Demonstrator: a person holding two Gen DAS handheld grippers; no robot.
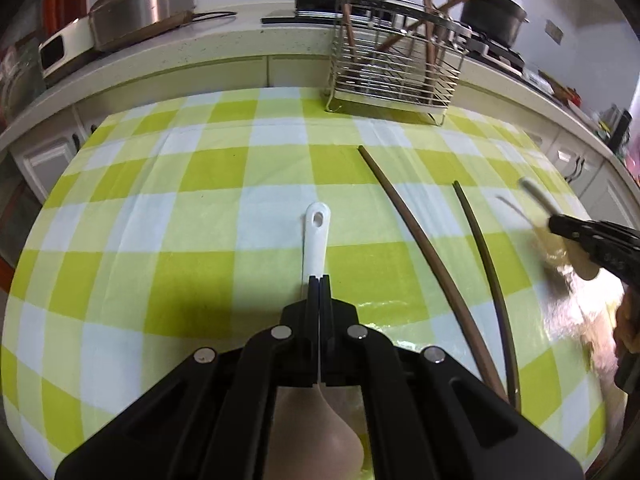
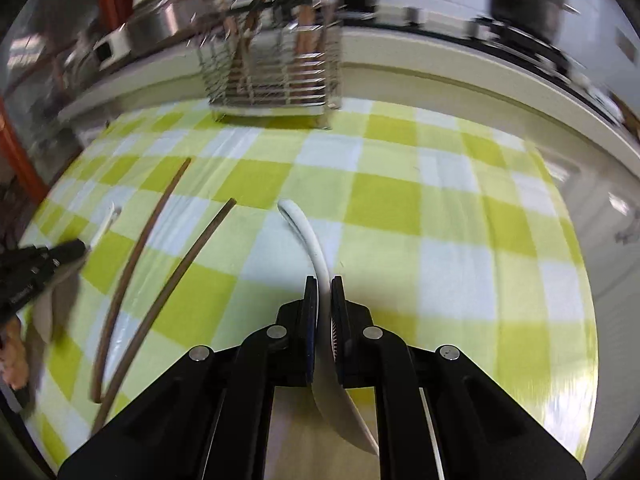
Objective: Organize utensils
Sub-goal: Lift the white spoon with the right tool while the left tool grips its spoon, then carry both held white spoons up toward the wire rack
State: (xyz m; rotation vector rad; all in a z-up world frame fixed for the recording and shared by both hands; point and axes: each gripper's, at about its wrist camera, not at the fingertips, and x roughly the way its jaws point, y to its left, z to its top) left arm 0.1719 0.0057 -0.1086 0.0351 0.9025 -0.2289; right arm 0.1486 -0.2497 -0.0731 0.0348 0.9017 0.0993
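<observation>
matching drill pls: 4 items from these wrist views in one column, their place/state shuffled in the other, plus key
Items:
1. left gripper
2. right gripper
3. two brown chopsticks
4. wire rack

Place or state:
A. lying loose on the checked cloth, between the two grippers
B. at the cloth's far edge, chopsticks standing in it
C. shut on the spoon with a hole in its handle end
D. shut on the curved white spoon handle

Pairs: 1-C, 2-D, 3-A, 4-B
</observation>
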